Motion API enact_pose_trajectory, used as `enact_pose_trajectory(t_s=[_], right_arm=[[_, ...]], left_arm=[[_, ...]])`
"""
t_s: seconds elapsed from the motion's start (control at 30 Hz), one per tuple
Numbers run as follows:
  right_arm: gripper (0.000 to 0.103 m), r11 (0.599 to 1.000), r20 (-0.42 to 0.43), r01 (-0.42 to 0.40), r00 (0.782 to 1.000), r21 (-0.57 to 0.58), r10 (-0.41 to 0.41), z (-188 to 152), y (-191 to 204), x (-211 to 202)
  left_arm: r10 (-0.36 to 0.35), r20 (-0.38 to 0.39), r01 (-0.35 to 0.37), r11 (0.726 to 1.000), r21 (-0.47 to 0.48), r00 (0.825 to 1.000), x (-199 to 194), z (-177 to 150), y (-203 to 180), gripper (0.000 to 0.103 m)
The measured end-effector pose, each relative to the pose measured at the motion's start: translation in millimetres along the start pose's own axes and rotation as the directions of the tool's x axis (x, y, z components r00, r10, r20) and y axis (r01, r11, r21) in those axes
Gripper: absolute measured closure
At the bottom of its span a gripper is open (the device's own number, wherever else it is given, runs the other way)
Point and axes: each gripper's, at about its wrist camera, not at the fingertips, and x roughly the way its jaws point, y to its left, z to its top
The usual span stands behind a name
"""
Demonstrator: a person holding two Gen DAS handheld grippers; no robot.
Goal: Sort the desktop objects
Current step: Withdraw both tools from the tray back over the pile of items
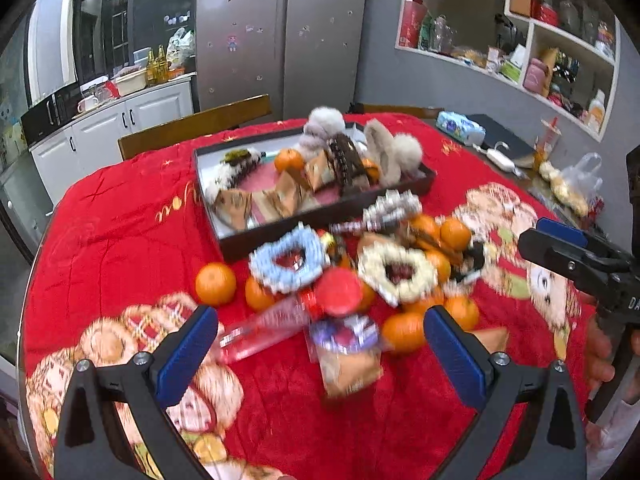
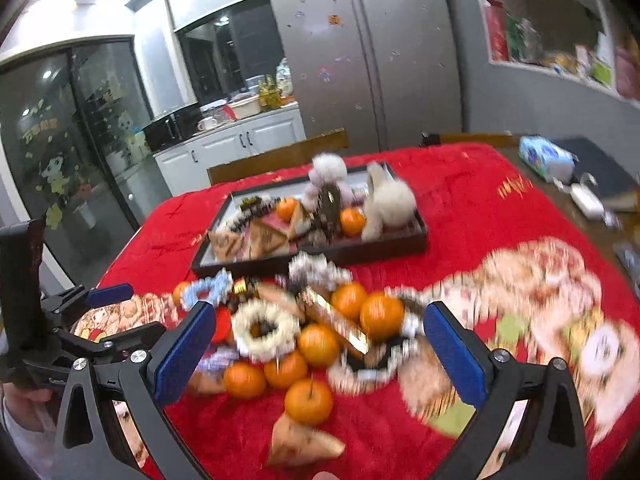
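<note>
A dark rectangular tray point(image 1: 320, 216) sits mid-table and holds fluffy hair ties, triangular snack packets and a tangerine point(image 1: 289, 160). In front of it lies a pile: a blue scrunchie point(image 1: 286, 260), a cream scrunchie point(image 1: 396, 276), several tangerines, a red-capped clear bottle point(image 1: 272, 332) and a snack packet point(image 1: 352, 368). My left gripper point(image 1: 318, 344) hovers open above the bottle and packet. In the right wrist view, my right gripper point(image 2: 320, 344) is open over the cream scrunchie point(image 2: 266, 332) and tangerines point(image 2: 308, 400). A triangular packet point(image 2: 304, 444) lies nearest, in front of the tray point(image 2: 360, 252). Neither gripper holds anything.
A red quilted cloth point(image 1: 132, 220) covers the table. A tissue pack point(image 1: 460, 126), white charger point(image 1: 500, 160), drink cup point(image 1: 550, 136) and plastic bag point(image 1: 572, 184) crowd the far right. A wooden chair back point(image 1: 196, 124) stands behind. The right gripper point(image 1: 532, 236) shows at the right edge.
</note>
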Motion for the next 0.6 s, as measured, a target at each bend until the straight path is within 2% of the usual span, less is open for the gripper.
enact_pose_trajectory(t_s=[0.17,0.43,0.6], right_arm=[[0.000,0.997,-0.025,0.029,0.999,0.071,-0.027,-29,1,-2],[0.000,0.995,-0.059,0.046,0.997,0.094,-0.041,-63,7,-7],[0.000,0.993,-0.081,0.059,0.995,0.100,-0.051,-74,3,-7]], left_arm=[[-0.023,-0.004,0.023,1.000,-0.001,1.000,-5,-21,-8,0.000],[-0.029,0.019,0.028,0.998,0.049,0.999,-14,-47,-23,0.000],[-0.014,0.001,0.014,0.998,0.063,1.000,-3,-49,-25,0.000]])
